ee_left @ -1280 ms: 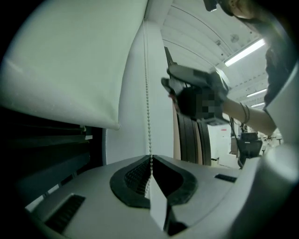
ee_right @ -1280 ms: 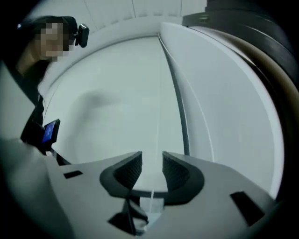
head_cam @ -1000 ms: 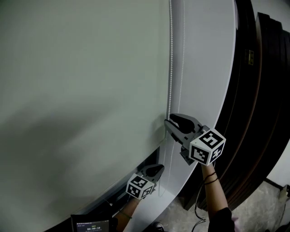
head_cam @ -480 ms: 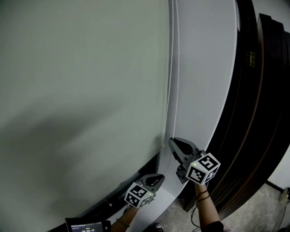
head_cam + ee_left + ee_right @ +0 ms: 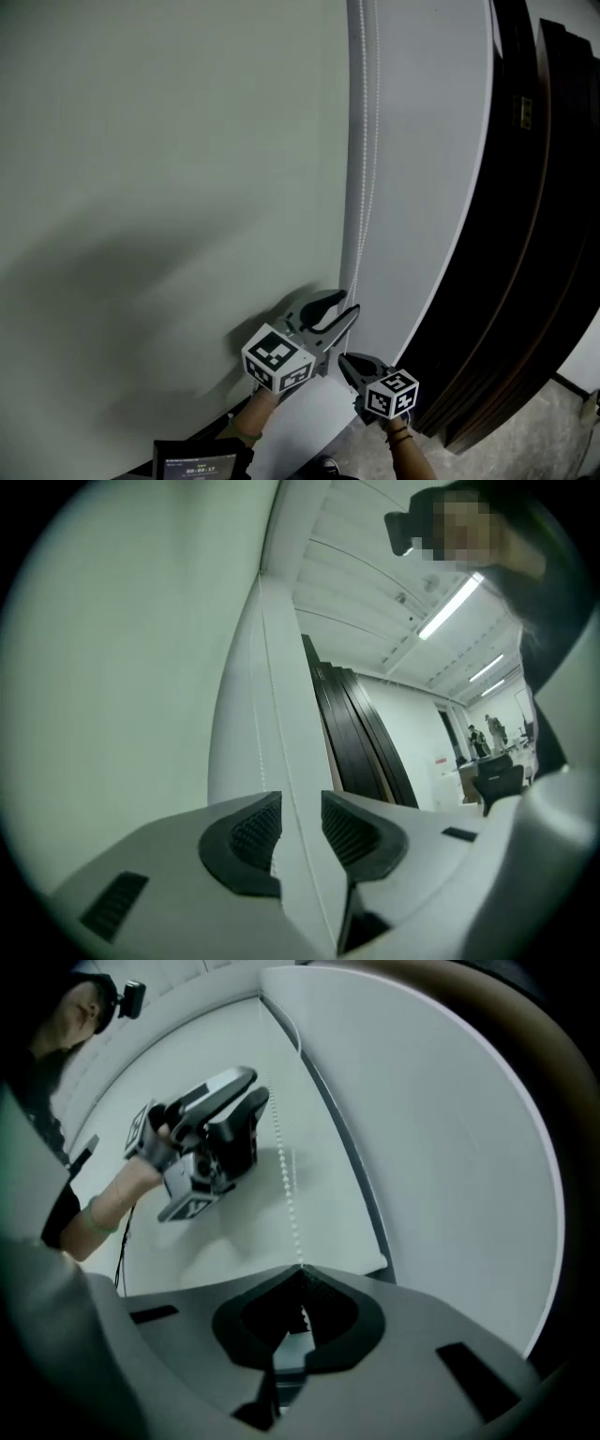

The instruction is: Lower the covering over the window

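Note:
A pale roller blind (image 5: 169,187) covers the window, and its white bead chain (image 5: 361,187) hangs along the blind's right edge. My right gripper (image 5: 347,360) is low on the chain and shut on it; in the right gripper view the beads (image 5: 286,1185) run straight into its closed jaws (image 5: 300,1277). My left gripper (image 5: 345,306) sits just above it, level with the chain. Its jaws have just been opening and stand open (image 5: 300,827), with the chain line passing through the gap and neither pad pressing on it. The right gripper view also catches the left gripper (image 5: 220,1133).
Dark wooden panels (image 5: 525,234) lean against the wall to the right of the white wall strip (image 5: 422,187). A small device with a lit screen (image 5: 192,464) lies at the bottom edge. Grey floor (image 5: 562,422) shows at the lower right.
The right gripper closed on the chain and came down along it. The left gripper rose from low down to just above the right one, and its jaws opened.

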Available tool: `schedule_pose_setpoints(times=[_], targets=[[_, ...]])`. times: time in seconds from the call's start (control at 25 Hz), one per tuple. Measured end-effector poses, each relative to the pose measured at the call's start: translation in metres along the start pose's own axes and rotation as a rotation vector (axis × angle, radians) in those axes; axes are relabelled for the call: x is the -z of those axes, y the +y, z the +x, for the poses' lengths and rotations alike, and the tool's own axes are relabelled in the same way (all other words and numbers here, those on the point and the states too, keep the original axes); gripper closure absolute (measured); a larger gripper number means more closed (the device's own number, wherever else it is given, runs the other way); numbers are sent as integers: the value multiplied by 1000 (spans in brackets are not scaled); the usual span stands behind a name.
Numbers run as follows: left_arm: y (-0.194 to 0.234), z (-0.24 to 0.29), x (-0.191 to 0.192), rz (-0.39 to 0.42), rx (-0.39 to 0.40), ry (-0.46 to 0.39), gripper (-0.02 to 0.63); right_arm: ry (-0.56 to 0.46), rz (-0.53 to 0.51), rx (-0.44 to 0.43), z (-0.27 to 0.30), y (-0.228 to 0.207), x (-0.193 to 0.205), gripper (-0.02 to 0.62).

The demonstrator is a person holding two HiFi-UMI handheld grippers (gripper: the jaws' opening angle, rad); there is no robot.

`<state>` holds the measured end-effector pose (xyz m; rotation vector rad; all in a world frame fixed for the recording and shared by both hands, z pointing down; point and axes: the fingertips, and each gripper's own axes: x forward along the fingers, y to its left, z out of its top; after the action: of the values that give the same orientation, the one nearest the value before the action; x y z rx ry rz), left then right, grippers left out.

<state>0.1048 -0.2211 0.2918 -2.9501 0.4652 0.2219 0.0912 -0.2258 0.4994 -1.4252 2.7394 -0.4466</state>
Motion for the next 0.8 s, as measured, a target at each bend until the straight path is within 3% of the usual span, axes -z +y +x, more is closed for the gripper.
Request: schedule_pose_setpoints(times=[0.24,0.28,0.32,0.52,0.8], targets=[[9,14,-41,41,25,-58,488,70,32,-15,6,7,44,584],[7,14,-43,44,33,-57,499,82,45,-14,5,7,51,584],[5,14,-41,45,43,-45,555,93,58,-12,4,6,59,584],[2,12,-11,-34,69,13,601,159,82,12,-5,-2,90,584],[6,3,54,-95,-7,60,603,299,77,63,-24,-13,148,583]])
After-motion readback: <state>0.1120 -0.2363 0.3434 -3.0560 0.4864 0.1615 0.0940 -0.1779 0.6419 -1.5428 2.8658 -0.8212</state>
